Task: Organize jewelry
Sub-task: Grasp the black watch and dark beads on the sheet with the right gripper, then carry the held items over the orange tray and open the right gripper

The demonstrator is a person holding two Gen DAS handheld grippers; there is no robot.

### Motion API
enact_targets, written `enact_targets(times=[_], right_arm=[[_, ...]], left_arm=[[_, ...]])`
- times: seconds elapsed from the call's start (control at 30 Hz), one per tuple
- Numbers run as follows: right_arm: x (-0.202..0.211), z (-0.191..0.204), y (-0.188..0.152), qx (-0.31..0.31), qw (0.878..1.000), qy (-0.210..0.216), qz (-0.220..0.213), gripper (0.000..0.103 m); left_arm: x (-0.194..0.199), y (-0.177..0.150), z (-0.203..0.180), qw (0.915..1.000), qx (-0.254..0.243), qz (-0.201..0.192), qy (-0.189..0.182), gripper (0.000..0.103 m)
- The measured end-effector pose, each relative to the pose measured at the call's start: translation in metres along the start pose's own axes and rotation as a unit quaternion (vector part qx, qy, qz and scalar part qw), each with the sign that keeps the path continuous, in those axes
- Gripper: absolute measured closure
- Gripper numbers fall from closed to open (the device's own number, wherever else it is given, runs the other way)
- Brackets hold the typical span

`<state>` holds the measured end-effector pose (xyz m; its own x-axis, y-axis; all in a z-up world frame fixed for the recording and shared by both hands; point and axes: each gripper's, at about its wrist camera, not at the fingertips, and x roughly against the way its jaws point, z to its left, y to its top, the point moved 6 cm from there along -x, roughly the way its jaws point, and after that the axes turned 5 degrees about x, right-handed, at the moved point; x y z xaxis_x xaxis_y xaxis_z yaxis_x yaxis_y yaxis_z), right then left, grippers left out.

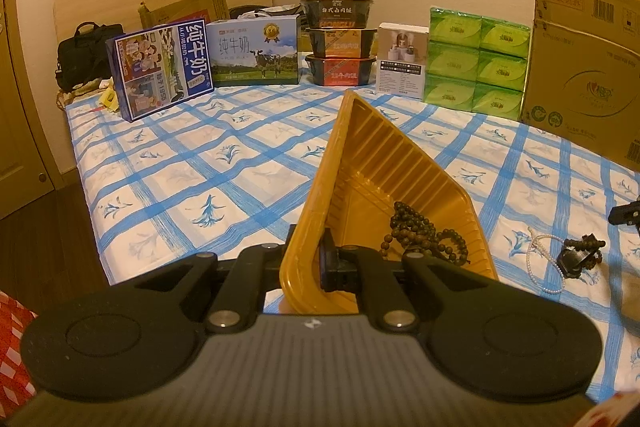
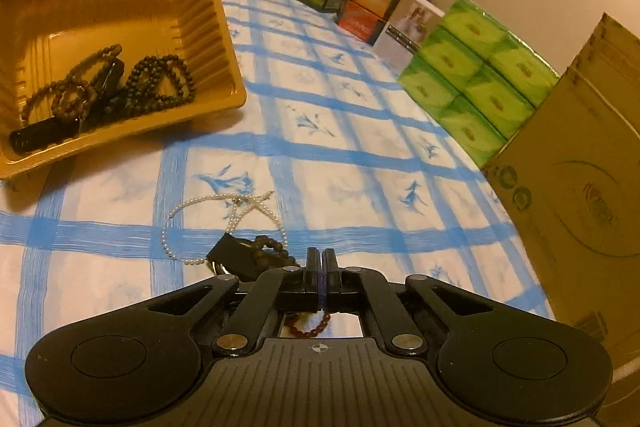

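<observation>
My left jaws pinch the yellow tray [image 1: 344, 163] rim mid-frame; right jaws are closed, red bead bracelet [image 2: 308, 325] dangling underneath.

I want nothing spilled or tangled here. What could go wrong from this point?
1. The left gripper holds the yellow tray tilted by its wall; the dark bead strands could slide out.
2. The pearl strand lies against the dark bead bracelet; lifting one may drag the other.
3. The right gripper is shut, seemingly on nothing.

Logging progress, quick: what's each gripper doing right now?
Left gripper: shut on the tray wall, tilting it.
Right gripper: shut, nothing visibly between its fingers.
</observation>
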<state>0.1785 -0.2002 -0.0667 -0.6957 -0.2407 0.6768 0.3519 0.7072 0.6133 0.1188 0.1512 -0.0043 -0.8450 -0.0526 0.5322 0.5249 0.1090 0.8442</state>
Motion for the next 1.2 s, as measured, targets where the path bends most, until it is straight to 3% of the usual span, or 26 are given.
enact_targets(times=[0.4,0.57,0.67,0.77,0.8,0.93,1.03,1.2], right_arm=[[-0.027,0.035,-0.006,0.115,0.993,0.029,0.025,0.101],[-0.035,0.037,-0.009,0.134,0.990,0.035,0.033,0.087],[-0.038,0.035,-0.009,0.129,0.990,0.036,0.034,0.085],[-0.040,0.032,-0.009,0.110,0.992,0.042,0.033,0.088],[-0.041,0.029,-0.009,0.098,0.994,0.044,0.032,0.096],[-0.038,0.011,-0.009,0.049,0.998,0.020,0.025,0.097],[-0.028,-0.017,-0.014,-0.033,0.999,0.002,0.011,0.097],[-0.007,-0.053,-0.021,-0.135,0.991,-0.014,-0.008,0.097]], left_arm=[[0.000,0.000,-0.001,1.0000,-0.001,0.001,0.000,0.096],[0.000,0.001,0.000,1.0000,-0.001,0.001,0.000,0.096],[0.000,0.000,-0.001,1.0000,-0.002,0.001,0.001,0.096],[0.000,0.000,-0.001,1.0000,-0.002,0.001,0.001,0.096],[0.000,0.001,0.000,1.0000,-0.002,0.001,0.001,0.096],[0.000,0.001,0.000,1.0000,-0.003,0.001,0.001,0.096],[0.000,0.001,-0.001,1.0000,-0.003,0.001,0.001,0.096],[0.000,0.001,-0.001,1.0000,-0.003,0.001,0.001,0.096]])
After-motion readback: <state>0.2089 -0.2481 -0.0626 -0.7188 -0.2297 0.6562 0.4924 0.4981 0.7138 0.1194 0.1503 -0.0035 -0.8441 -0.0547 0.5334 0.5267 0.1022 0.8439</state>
